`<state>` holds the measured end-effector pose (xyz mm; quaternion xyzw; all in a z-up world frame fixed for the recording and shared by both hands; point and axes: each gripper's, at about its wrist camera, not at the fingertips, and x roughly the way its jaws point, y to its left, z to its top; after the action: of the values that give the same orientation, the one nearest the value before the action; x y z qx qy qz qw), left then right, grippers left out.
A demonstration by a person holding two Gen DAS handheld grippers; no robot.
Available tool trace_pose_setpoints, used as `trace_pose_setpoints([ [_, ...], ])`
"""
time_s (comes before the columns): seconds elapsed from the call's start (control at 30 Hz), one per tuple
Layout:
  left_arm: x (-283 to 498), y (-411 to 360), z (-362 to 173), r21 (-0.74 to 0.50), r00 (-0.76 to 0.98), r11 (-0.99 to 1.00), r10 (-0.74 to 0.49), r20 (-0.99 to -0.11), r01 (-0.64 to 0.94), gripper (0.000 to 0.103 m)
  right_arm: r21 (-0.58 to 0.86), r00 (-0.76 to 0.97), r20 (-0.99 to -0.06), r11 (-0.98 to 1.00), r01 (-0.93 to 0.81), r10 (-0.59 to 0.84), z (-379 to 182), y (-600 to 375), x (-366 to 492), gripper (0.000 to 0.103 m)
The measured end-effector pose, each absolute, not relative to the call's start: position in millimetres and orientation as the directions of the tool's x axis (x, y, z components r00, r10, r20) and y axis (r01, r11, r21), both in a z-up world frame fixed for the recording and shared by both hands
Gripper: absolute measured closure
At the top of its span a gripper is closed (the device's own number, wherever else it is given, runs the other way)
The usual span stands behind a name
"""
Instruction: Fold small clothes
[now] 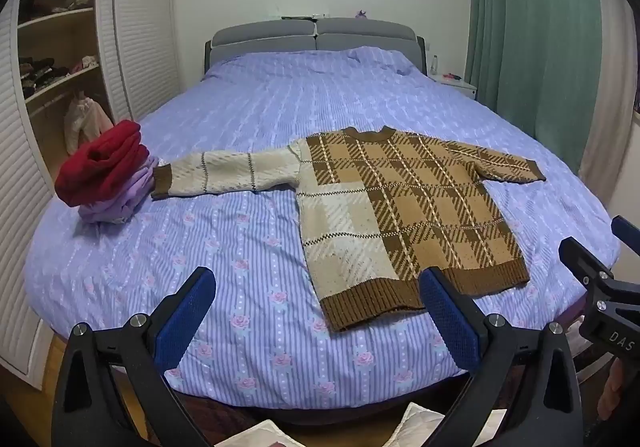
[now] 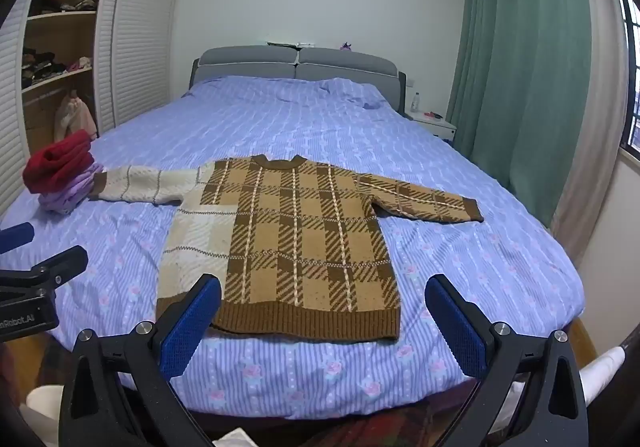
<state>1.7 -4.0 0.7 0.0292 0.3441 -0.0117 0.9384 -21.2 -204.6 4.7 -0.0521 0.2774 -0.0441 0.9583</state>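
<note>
A brown and cream plaid sweater (image 1: 400, 207) lies flat on the bed, sleeves spread, hem toward me; it also shows in the right wrist view (image 2: 296, 239). My left gripper (image 1: 318, 279) is open and empty, held above the bed's near edge in front of the hem. My right gripper (image 2: 324, 287) is open and empty, just short of the hem. A folded red garment (image 1: 100, 163) lies on a folded lilac one (image 1: 120, 199) at the bed's left edge, by the cream sleeve's cuff.
The bed has a purple striped floral cover (image 1: 240, 247) and a grey headboard (image 1: 312, 35). An open wardrobe (image 1: 56, 47) stands left. Green curtains (image 2: 520, 67) and a white nightstand (image 2: 432, 123) stand right. The right gripper's body (image 1: 600, 287) shows in the left wrist view.
</note>
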Motion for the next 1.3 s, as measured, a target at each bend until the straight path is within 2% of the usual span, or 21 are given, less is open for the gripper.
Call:
trace_pose_setpoints([
  [0.23, -7.0, 0.9, 9.6, 0.018, 0.802, 1.000, -0.003, -0.597, 0.017, 0.000, -0.130, 0.842, -0.526, 0.990, 0.058, -0.119, 3.6, -205.8, -19.2, 0.000],
  [1.3, -11.2, 0.5, 14.0, 0.027, 0.828, 1.000, 0.003, -0.561, 0.014, 0.000, -0.125, 0.851, -0.512, 0.990, 0.060, -0.116, 11.9, -206.7, -22.1, 0.000],
])
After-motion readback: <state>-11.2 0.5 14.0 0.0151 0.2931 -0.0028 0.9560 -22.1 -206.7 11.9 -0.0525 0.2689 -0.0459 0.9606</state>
